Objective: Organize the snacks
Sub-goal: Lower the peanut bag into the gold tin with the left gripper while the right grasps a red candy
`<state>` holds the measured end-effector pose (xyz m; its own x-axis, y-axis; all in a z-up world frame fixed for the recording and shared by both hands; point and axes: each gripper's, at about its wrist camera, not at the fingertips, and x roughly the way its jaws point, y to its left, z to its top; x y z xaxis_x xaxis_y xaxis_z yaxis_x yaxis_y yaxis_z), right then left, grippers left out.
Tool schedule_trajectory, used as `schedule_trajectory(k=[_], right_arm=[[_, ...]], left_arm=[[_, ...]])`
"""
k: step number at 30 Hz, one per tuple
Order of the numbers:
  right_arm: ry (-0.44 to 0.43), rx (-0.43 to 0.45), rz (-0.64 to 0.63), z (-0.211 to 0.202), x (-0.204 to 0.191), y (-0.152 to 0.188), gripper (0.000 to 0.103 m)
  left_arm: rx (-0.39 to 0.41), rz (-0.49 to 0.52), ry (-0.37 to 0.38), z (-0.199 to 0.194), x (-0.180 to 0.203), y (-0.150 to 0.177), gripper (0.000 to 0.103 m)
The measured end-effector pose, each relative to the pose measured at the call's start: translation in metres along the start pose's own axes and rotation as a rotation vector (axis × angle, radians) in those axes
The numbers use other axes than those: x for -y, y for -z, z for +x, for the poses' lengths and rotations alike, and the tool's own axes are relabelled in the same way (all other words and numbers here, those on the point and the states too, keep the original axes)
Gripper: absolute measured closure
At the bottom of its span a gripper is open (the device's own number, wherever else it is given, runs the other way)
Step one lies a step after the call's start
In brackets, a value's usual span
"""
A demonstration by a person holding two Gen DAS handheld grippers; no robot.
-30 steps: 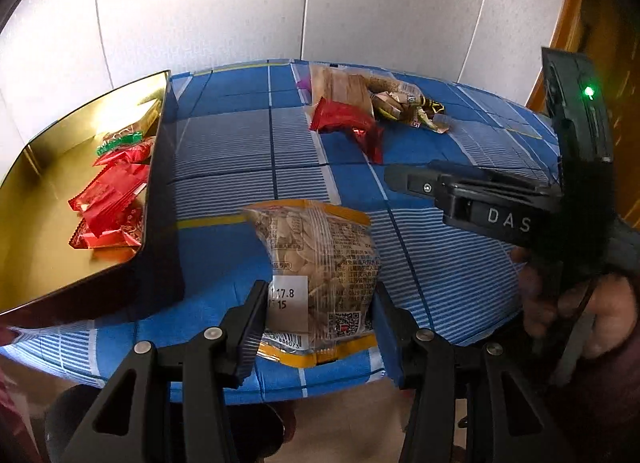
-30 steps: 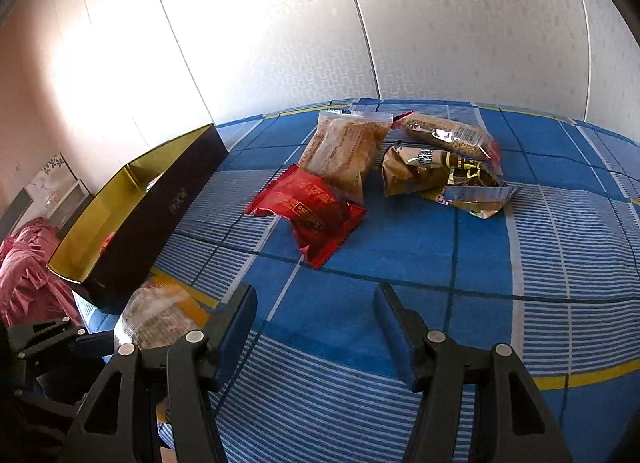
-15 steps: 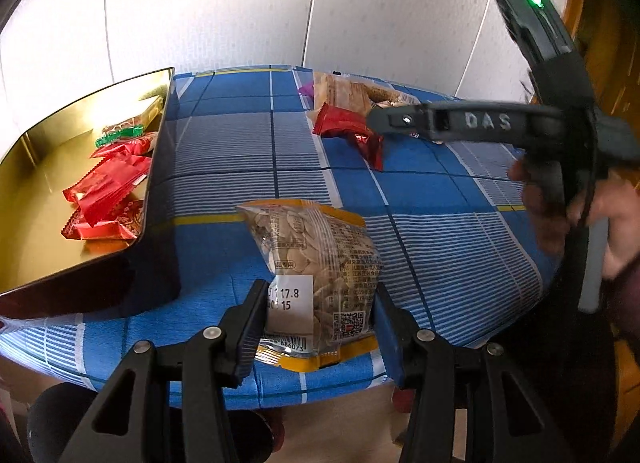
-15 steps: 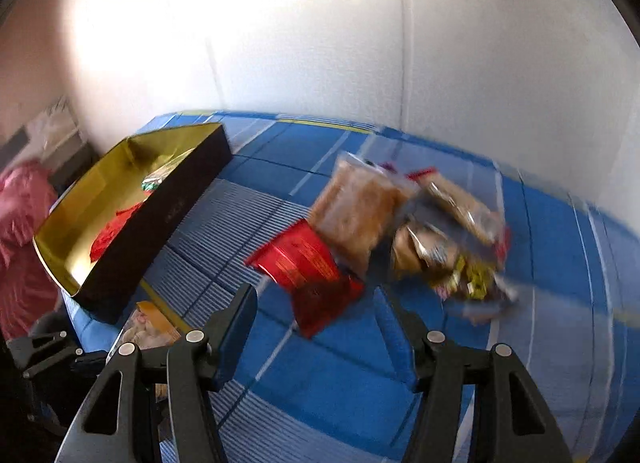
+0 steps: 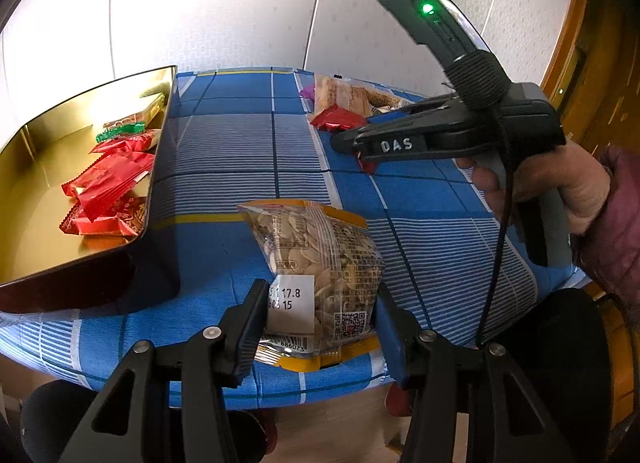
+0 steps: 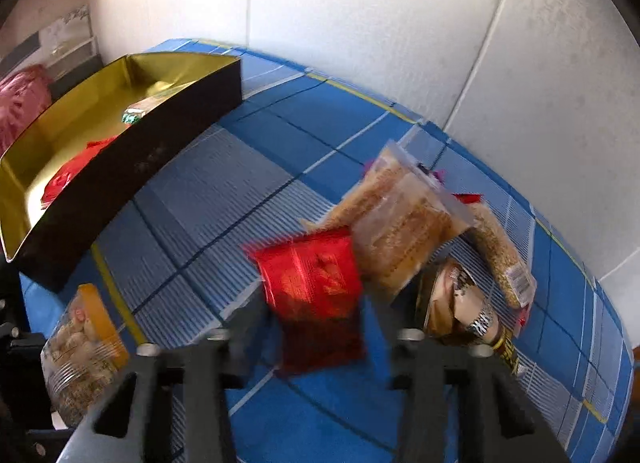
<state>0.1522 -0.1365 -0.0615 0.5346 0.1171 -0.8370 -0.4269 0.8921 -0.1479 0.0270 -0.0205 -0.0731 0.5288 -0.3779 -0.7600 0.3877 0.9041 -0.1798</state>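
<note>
So the left gripper (image 5: 318,321) sits low at the near edge of the table (image 5: 224,151), which has a blue plaid cloth over it, and its jaws are spread wide on either side of a clear bag of pale seeds (image 5: 316,275) with yellow trim and a white price sticker. The fingers look like they're right up against the bag's sides, but whether they're actually pressing it is hard to call; the bag is lying flat on the cloth, so nothing is lifted. Just left of that bag is the big gold-lined box (image 5: 160,199) with dark outer walls, and inside it there's a bunch of red packets (image 5: 106,187) plus a green-and-white one further back. The right gripper (image 6: 318,337) is also wide open and holding nothing, hovering over a shiny red packet (image 6: 312,287) that lies on the cloth between its two blurry fingers. Right behind that red packet is a clear bag of brownish crackers (image 6: 404,231), touching it, with a long tube-shaped bag of grainy stuff (image 6: 500,251) and a brown crumpled wrapper (image 6: 460,307) bunched up next to it. From the left camera the right gripper shows side-on, gripped in the person's right hand (image 5: 560,191), with a green light glowing on top.
</note>
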Motion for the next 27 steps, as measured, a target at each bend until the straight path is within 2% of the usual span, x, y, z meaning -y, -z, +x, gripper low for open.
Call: schedule_trajectory(k=[8,12,16,19,23,27], right_arm=[[-0.076,0.1,0.247,-0.048,0.015,0.042,0.069],[-0.055,0.101,0.325,-0.051,0.019,0.067,0.069],[-0.049,0.117,0.36,-0.046,0.02,0.079,0.07],[-0.043,0.132,0.365,-0.047,0.019,0.082,0.07],[-0.042,0.157,0.365,-0.048,0.019,0.086,0.07],[-0.049,0.178,0.375,-0.05,0.02,0.089,0.07]], left_arm=[[0.006,0.007,-0.004,-0.001,0.001,0.001,0.051],[-0.001,0.027,-0.018,0.0,0.004,0.0,0.052],[-0.021,0.017,-0.009,-0.004,0.002,-0.006,0.054],[0.023,0.014,0.018,-0.023,0.0,-0.012,0.054],[0.091,-0.056,0.069,-0.054,-0.015,-0.028,0.054],[0.16,-0.167,0.043,-0.082,-0.049,-0.052,0.053]])
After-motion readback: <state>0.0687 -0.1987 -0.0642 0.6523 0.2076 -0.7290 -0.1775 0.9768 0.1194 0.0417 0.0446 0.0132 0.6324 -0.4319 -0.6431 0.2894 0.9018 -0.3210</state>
